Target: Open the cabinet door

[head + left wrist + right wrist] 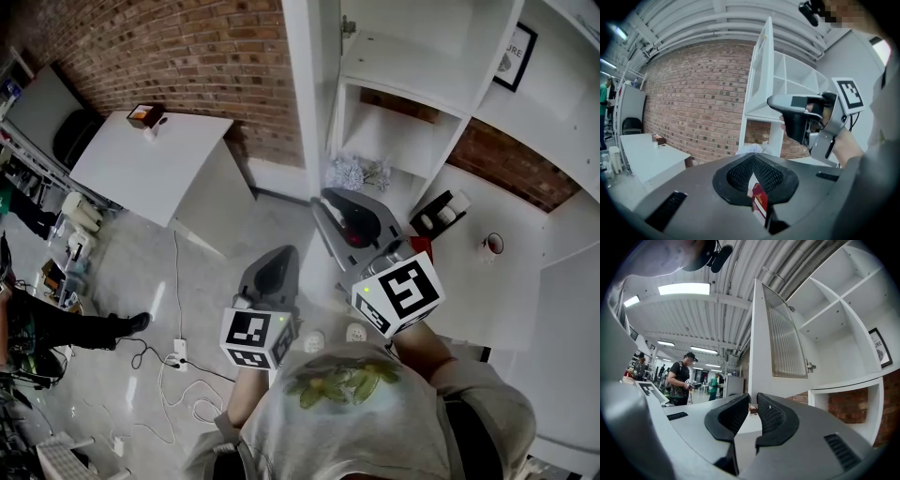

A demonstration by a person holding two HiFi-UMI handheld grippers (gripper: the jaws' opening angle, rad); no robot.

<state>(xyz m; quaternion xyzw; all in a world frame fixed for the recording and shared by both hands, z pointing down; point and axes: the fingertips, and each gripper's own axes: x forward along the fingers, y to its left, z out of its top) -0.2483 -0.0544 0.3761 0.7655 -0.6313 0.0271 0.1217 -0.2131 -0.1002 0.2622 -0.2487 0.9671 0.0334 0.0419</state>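
While the cabinet door is seen swung open far ahead, the right gripper is held slightly parted, empty; the left gripper is closed, empty.

The left gripper and the right gripper are smooth grey shells that taper toward the fingers. The fingers carry black pads with a fine cross-ribbed face. A red-and-white piece shows in the slot just behind the left fingers. Farther back, each gripper bears a marker cube with black squares on white. The person wears a pale grey T-shirt with a green-yellow print.
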